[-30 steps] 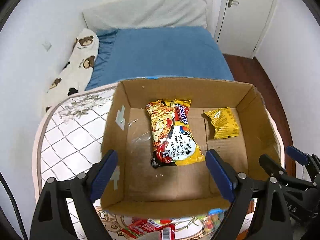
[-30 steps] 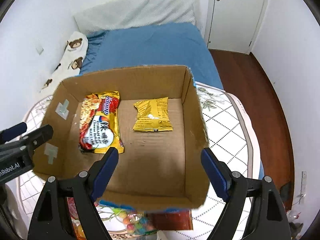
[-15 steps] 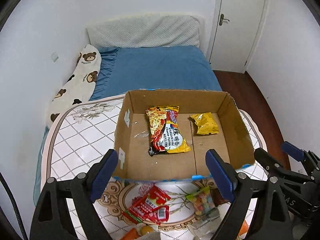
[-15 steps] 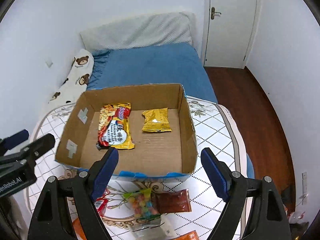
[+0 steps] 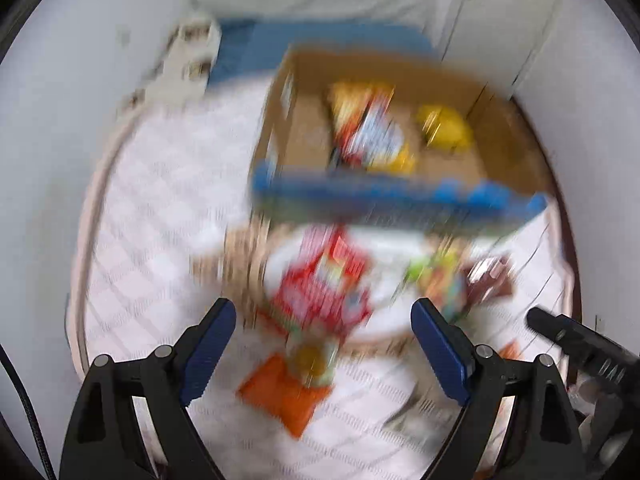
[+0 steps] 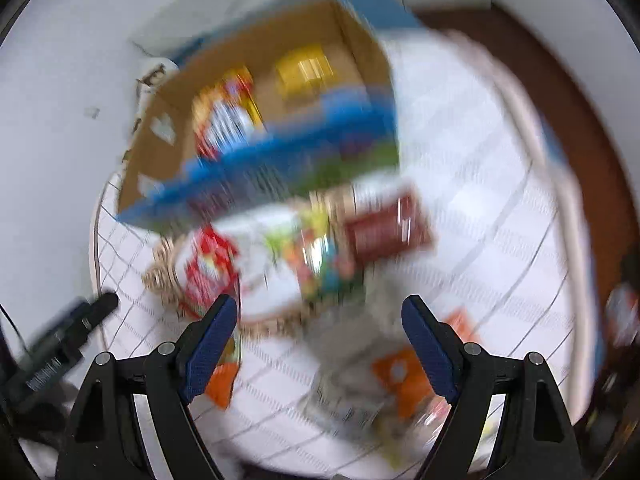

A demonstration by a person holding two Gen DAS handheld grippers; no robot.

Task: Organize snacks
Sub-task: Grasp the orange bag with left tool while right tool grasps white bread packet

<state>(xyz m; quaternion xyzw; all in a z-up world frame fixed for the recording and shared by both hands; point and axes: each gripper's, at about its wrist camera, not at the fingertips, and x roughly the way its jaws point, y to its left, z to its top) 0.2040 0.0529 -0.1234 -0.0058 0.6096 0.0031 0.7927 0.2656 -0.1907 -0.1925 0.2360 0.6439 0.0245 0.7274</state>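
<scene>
Both views are motion-blurred. A cardboard box (image 5: pixel 304 136) with a blue front sits at the far side of the round table and holds a noodle packet (image 5: pixel 368 132) and a yellow snack bag (image 5: pixel 444 128). Loose snacks lie in front of it: a red packet (image 5: pixel 320 288), a colourful candy bag (image 5: pixel 444 280), a dark red packet (image 6: pixel 384 232) and an orange packet (image 5: pixel 280 392). My left gripper (image 5: pixel 324 344) is open and empty above the red and orange packets. My right gripper (image 6: pixel 320 340) is open and empty above the near snacks. The box also shows in the right wrist view (image 6: pixel 312 36).
The table has a white quilted cover (image 5: pixel 160 208) with a checked pattern. A blue bed (image 5: pixel 320 40) and white walls lie behind the box. Brown floor (image 6: pixel 560 80) is to the right. More orange packets (image 6: pixel 400 376) lie near the table's front.
Both grippers have pulled back from the box and tilted down toward the loose snacks on the table. The box now sits farther away. Both grippers stay open.
</scene>
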